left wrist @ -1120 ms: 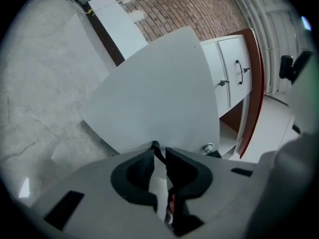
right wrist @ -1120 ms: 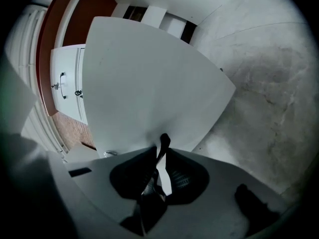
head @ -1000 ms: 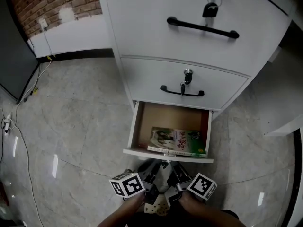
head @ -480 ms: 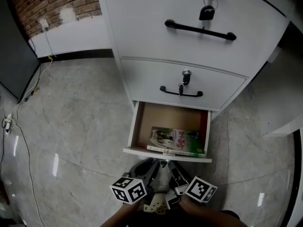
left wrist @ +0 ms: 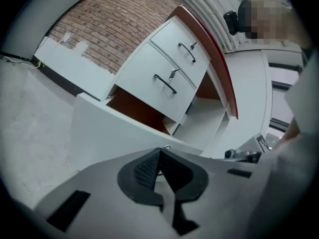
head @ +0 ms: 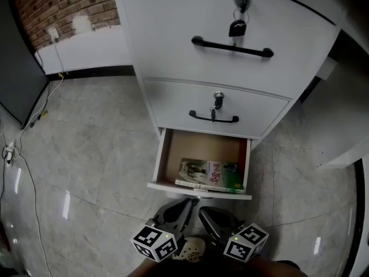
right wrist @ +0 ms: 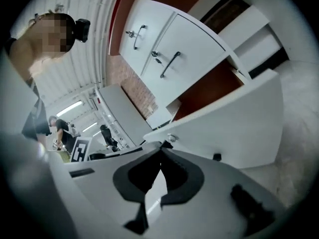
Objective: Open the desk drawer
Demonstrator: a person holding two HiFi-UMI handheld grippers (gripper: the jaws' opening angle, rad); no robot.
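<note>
Although both tools sit low at the person's knees, the task's thing is already out: the bottom drawer of the white three-drawer desk pedestal (head: 163,154) stands pulled forward over the grey tiled floor (head: 86,143). Its brown inside is open to view, and a green-covered paperback book (head: 210,173) lies flat in it against the front panel.

The left tool (head: 183,203) has its jaws pressed together with nothing between them, which its own view confirms (left wrist: 159,151). The right tool (right wrist: 160,146) is likewise closed and empty. In the head view it sits just beside the left one (head: 206,213), and both tips are just in front of the drawer's front panel. I cannot tell whether either tip touches the panel.

The opening looks finished or nearly so, so the risk is mostly of undoing it. A closed tip bumping the front panel would likely slide the drawer back in. The two tools are close enough to knock together if either swings across. A further hard pull might drag the drawer past its stop. The key hanging in the middle drawer's lock (head: 217,100) could snag a tool lifted carelessly past it.
</note>
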